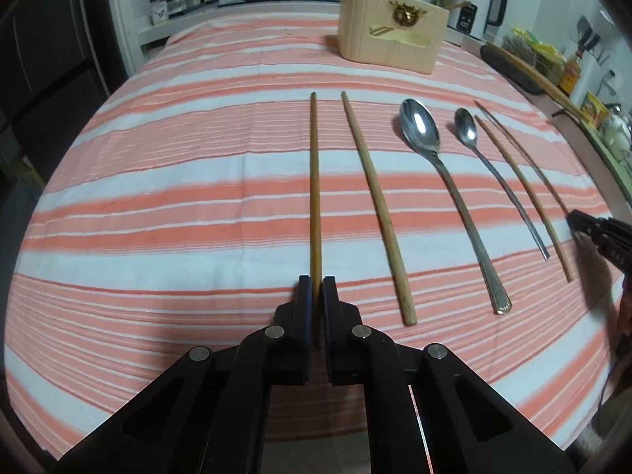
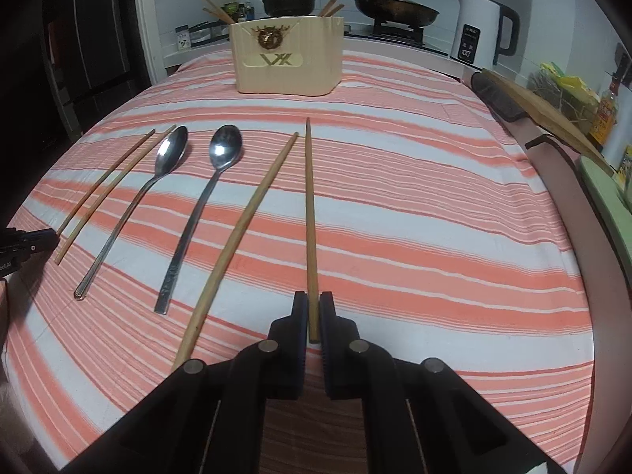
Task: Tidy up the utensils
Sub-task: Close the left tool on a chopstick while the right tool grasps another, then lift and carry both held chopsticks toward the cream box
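On the pink-striped tablecloth (image 1: 158, 197) lie several utensils in a row. My left gripper (image 1: 316, 282) is shut on the near end of the leftmost wooden chopstick (image 1: 314, 181). Its mate (image 1: 375, 205) lies just right of it, then a large spoon (image 1: 420, 126) and a smaller spoon (image 1: 466, 130). My right gripper (image 2: 313, 296) is shut on the near end of the rightmost, darker chopstick (image 2: 310, 205); a paler chopstick (image 2: 241, 229) lies left of that. A cream utensil holder (image 2: 286, 63) stands at the far side of the table with several chopsticks in it.
Behind the table a stove carries a black pot (image 2: 290, 0) and a pan (image 2: 395, 10), with a white kettle (image 2: 480, 31) to the right. A wooden board (image 2: 549, 114) and packets line the right edge. A dark fridge (image 2: 91, 39) stands at the left.
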`<action>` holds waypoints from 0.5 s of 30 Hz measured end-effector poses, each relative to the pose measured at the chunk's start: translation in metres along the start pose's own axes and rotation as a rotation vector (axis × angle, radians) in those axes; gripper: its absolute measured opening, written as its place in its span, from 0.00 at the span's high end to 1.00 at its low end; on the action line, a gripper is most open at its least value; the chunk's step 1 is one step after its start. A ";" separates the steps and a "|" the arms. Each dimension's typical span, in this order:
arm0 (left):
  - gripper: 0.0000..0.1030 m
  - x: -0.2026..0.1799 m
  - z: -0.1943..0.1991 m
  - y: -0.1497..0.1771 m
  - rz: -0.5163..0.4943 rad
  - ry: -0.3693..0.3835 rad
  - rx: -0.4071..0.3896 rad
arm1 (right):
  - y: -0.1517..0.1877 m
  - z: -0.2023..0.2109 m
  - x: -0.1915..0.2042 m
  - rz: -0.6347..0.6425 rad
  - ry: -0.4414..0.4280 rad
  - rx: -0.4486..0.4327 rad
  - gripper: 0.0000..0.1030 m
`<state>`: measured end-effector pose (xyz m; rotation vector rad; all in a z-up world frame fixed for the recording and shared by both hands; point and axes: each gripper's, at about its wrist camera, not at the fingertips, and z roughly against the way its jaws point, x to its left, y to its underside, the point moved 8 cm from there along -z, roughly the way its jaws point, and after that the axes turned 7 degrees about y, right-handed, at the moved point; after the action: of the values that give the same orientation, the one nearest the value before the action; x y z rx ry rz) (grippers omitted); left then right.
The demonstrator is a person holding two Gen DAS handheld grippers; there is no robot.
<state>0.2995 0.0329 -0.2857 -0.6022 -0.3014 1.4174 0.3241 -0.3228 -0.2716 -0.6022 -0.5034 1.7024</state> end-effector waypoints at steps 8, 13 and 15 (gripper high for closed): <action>0.92 0.030 -0.013 -0.028 0.066 -0.039 -0.035 | -0.001 -0.008 -0.051 -0.059 0.088 0.003 0.94; 0.22 0.036 -0.010 -0.031 0.057 -0.017 -0.076 | 0.002 -0.004 -0.053 -0.070 0.050 -0.017 0.56; 0.22 0.040 -0.010 -0.027 0.051 -0.014 -0.063 | 0.005 -0.004 -0.052 -0.067 0.038 -0.006 0.56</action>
<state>0.3330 0.0684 -0.2850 -0.6560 -0.3454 1.4660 0.3319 -0.3748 -0.2717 -0.6141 -0.4968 1.6240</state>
